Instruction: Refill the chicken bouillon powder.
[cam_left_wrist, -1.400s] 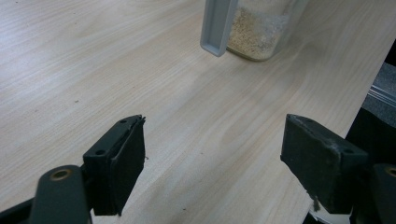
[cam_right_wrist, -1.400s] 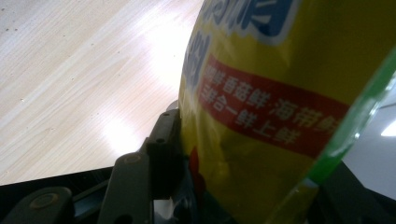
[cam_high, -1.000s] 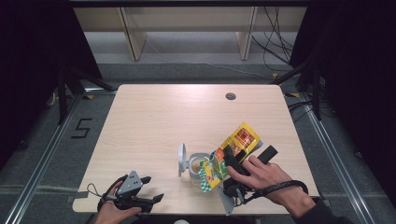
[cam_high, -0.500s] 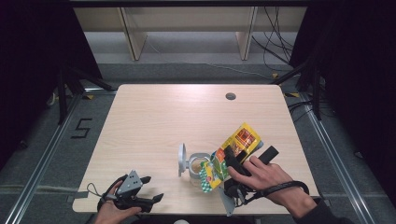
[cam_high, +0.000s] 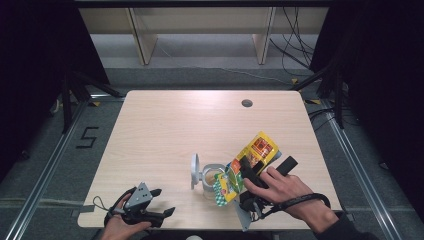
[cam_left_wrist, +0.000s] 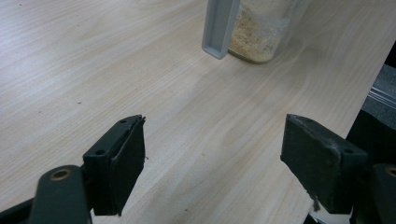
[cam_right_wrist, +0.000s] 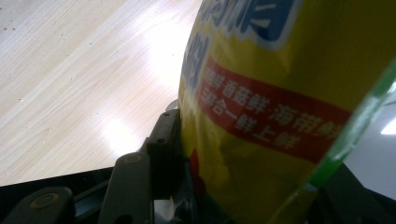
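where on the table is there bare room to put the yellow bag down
Bare wood runs across the whole far half of the table, up to the small round hole, and down the left side. It is crowded front right, around the jar, the yellow bag and the right claw.

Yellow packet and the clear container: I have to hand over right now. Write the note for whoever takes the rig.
Right gripper: shut on the yellow packet, tilted with its lower end over the clear container.
Left gripper: open, holding nothing, low at the table's near left edge, apart from the container.
Container: upright, lid swung open to its left, pale granules already in the bottom.
Done: lid open, packet in position, some granules in.
Left: probably finish emptying the packet, set it down, close the lid. Whether anything is flowing right now is unclear.
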